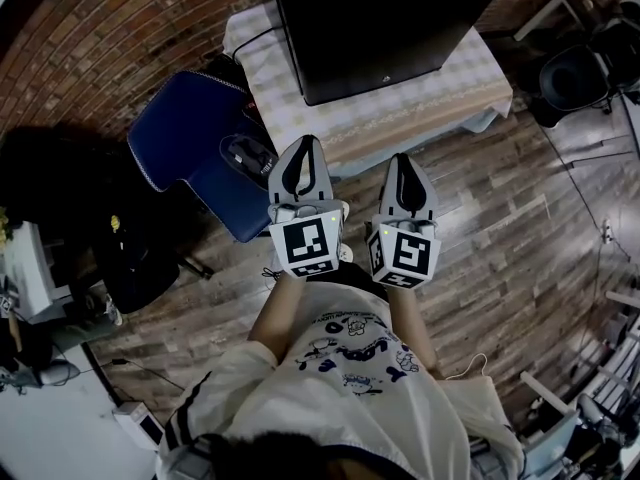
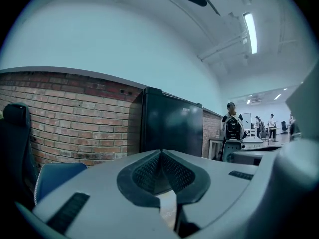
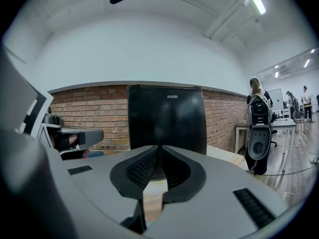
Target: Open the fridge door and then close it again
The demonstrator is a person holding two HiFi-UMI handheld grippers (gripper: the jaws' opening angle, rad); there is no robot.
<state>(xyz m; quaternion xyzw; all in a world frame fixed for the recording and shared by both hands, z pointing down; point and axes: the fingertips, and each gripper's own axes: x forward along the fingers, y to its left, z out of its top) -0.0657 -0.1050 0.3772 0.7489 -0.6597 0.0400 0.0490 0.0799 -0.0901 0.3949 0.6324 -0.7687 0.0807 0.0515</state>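
Observation:
A small black fridge (image 1: 378, 23) stands on a cloth-covered table (image 1: 420, 108) against the brick wall, its door closed. It rises ahead in the right gripper view as the fridge (image 3: 167, 121) and ahead, slightly right, in the left gripper view as the fridge (image 2: 172, 128). My left gripper (image 1: 302, 146) and right gripper (image 1: 404, 160) are side by side in front of the table, well short of the fridge. Both point toward it with jaws pressed together and nothing between them; left gripper (image 2: 160, 153), right gripper (image 3: 159, 148).
A blue chair (image 1: 195, 148) stands left of the table, close to my left gripper. A brick wall (image 1: 120, 28) runs behind. Dark equipment (image 1: 580, 73) sits at the far right. People stand by desks in the distance (image 3: 256, 103). Wooden floor (image 1: 500, 228) lies to the right.

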